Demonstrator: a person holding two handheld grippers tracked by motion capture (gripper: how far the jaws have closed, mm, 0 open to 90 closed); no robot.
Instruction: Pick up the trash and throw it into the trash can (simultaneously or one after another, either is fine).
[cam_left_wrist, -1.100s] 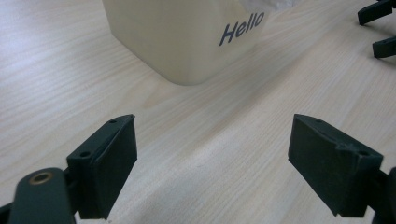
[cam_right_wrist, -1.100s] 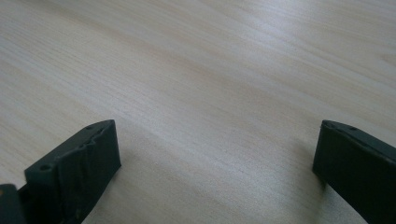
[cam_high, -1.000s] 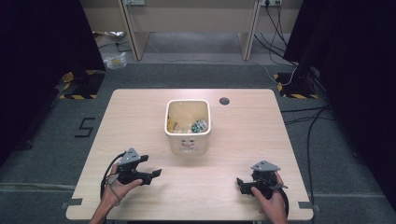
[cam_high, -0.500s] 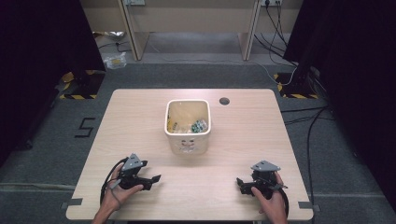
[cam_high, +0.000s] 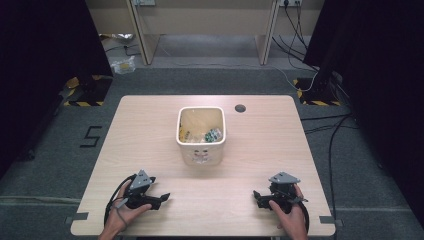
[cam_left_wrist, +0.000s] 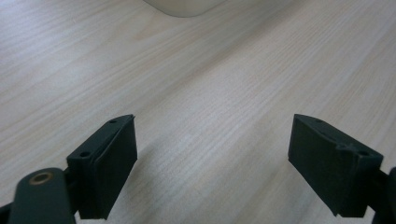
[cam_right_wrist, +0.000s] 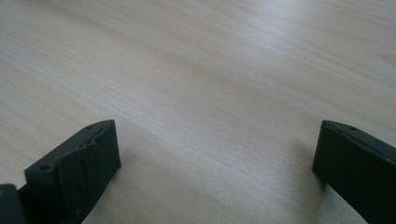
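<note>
Pale wooden table (cam_high: 150, 125) on grey carpet: the bin (cam_high: 201, 135), holding scraps, stands mid-table. Your left gripper (cam_high: 159, 199) and right gripper (cam_high: 258, 196) rest near the front edge, jaws apart, empty. Probably a resting pose; next, reach toward the bin.

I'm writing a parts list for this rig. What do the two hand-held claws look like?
Both are black. The left claw and right claw each carry a grey three-cornered plate on top and trail a black cable toward the person. Seen close, each has two blocky, flat-faced black jaws with small screw holes along the outer edge. The forearms show no sleeves.
</note>
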